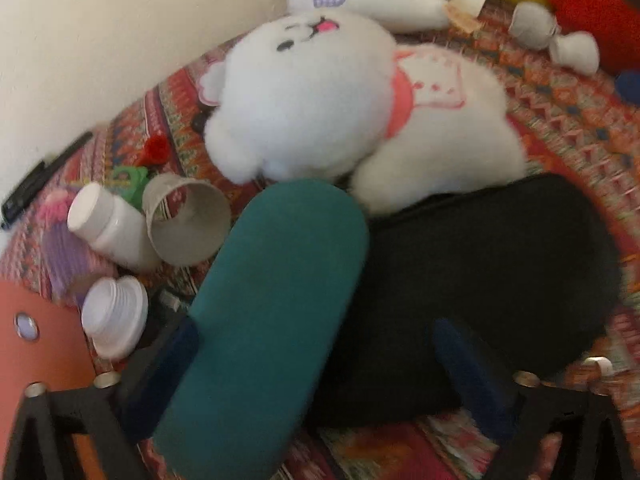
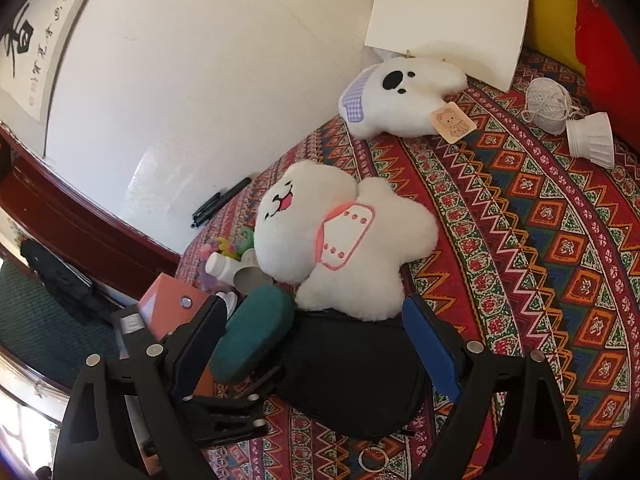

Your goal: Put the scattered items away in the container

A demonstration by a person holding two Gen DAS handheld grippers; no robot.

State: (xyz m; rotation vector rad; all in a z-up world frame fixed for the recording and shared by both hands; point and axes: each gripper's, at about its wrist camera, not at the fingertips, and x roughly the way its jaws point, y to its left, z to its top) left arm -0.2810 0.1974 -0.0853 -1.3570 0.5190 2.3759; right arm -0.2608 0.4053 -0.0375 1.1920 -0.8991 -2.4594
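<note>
My left gripper (image 1: 320, 376) is open over a black pouch (image 1: 480, 292), with a teal glasses case (image 1: 276, 320) lying between its fingers, against the left finger (image 1: 164, 376). The case rests across the pouch's left end. My right gripper (image 2: 316, 348) is open above the same black pouch (image 2: 352, 376) and teal case (image 2: 256, 332); the left gripper (image 2: 236, 412) shows below the case. A white dog plush (image 1: 340, 108) lies just beyond the pouch, touching it, and also shows in the right wrist view (image 2: 340, 236).
A white bottle (image 1: 108, 224), paper cup (image 1: 188, 220), white cups stack (image 1: 116, 316), small toys (image 1: 140, 176), black pen (image 1: 40, 176) and orange box (image 1: 40, 344) sit left. A second plush (image 2: 404, 100), yarn ball (image 2: 548, 104) and white cups (image 2: 592, 140) lie farther back on the patterned cloth (image 2: 540, 240).
</note>
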